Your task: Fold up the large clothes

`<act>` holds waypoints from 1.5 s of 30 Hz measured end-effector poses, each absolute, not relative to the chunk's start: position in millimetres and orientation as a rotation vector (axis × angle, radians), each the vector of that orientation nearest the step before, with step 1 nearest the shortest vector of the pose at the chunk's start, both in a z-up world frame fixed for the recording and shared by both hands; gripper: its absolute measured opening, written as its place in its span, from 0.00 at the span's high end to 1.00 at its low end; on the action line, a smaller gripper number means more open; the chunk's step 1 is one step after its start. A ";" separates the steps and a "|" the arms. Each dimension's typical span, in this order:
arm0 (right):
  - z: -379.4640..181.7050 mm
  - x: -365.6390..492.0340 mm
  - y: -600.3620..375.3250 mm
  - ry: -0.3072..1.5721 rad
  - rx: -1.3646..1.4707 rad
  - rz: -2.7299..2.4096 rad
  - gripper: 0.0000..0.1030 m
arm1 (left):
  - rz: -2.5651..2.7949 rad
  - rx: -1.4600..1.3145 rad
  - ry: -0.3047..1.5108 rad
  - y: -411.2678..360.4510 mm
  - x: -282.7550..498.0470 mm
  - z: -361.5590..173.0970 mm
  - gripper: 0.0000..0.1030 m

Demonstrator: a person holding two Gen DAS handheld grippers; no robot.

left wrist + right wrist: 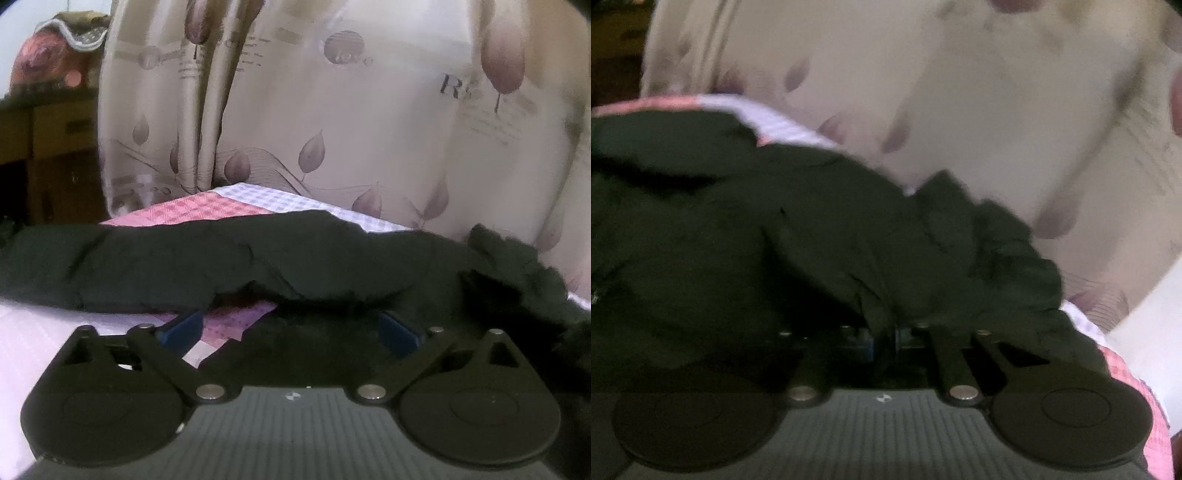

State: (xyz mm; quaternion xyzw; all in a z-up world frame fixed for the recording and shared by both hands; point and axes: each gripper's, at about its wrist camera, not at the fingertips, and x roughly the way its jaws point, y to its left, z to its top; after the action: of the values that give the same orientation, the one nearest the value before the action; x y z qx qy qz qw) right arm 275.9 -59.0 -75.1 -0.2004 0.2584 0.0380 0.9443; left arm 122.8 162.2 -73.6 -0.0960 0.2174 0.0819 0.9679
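A large dark green garment (258, 254) lies crumpled across the bed. In the left wrist view my left gripper (290, 326) stands open and low at the garment's near edge. Its blue pads (183, 325) are far apart, with a fold of the dark cloth lying loose between them toward the right pad. In the blurred right wrist view the garment (738, 221) fills the left and middle. My right gripper (884, 334) is shut on a pinched ridge of that cloth, which rises straight from the closed fingertips.
The bed has a pink and lilac checked sheet (192, 210), also seen at the right edge (1123, 365). A beige leaf-print curtain (332, 110) hangs right behind the bed. Dark wooden furniture (44, 147) with a cloth bundle (48, 62) on top stands at the far left.
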 end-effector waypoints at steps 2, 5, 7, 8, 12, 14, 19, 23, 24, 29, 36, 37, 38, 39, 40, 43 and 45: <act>-48.7 258.1 -89.3 0.451 -0.370 0.021 0.93 | 0.196 -0.206 0.410 164.6 118.0 -72.3 0.02; -2.6 214.9 -158.2 0.341 -0.288 -0.104 0.93 | 0.187 -0.198 0.396 164.1 115.5 -70.2 0.01; 22.8 179.8 -210.8 0.285 -0.261 -0.225 0.93 | 0.195 -0.182 0.389 161.6 115.0 -69.0 0.00; 33.6 160.9 -242.0 0.269 -0.232 -0.289 0.93 | 0.197 -0.175 0.385 160.5 114.8 -68.8 0.00; 43.6 107.9 -345.5 0.295 -0.166 -0.504 0.93 | 0.203 -0.150 0.373 157.5 114.1 -68.6 0.00; 35.3 89.1 -391.1 0.343 -0.131 -0.584 0.93 | 0.200 -0.144 0.370 157.7 113.8 -68.4 0.00; -23.8 74.9 -480.2 0.525 -0.065 -0.722 0.93 | 0.178 -0.111 0.365 154.6 111.9 -65.0 0.00; -61.8 52.3 -526.4 0.627 0.148 -0.742 0.88 | 0.164 -0.022 0.372 158.6 102.2 -52.7 0.00; -63.0 42.1 -527.9 0.610 0.194 -0.743 0.84 | 0.158 0.018 0.367 161.8 96.2 -48.1 0.00; -49.7 -26.4 -472.8 0.528 0.384 -0.486 0.58 | 0.125 0.099 0.419 204.3 62.8 -27.7 0.00; -55.3 -85.9 -363.2 0.639 0.322 -0.107 0.16 | 0.164 0.039 0.547 270.3 16.5 -33.1 0.00; -59.4 -84.7 -359.9 0.650 0.320 -0.109 0.16 | 0.160 0.048 0.562 271.2 10.8 -38.2 0.00; -61.6 -87.7 -356.2 0.655 0.337 -0.113 0.16 | 0.152 0.058 0.580 270.9 6.8 -42.8 0.00; -63.2 -85.0 -356.9 0.650 0.364 -0.109 0.16 | 0.136 0.066 0.596 269.2 1.5 -47.8 0.00; -61.5 -88.3 -352.7 0.634 0.374 -0.117 0.16 | 0.123 0.069 0.599 267.3 -3.4 -50.9 0.00; -54.9 -97.3 -352.4 0.629 0.390 -0.112 0.15 | 0.074 0.083 0.593 256.3 -16.8 -56.4 0.00; -64.3 -107.6 -353.2 0.651 0.492 -0.063 0.15 | 0.046 0.098 0.602 248.9 -19.8 -60.2 0.00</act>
State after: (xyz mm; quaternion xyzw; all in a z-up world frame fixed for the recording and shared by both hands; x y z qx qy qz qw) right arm -107.6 -353.2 -64.3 0.2392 0.3165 -0.0305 0.9174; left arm -19.8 248.9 -60.2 0.0481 0.2961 0.0224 0.9537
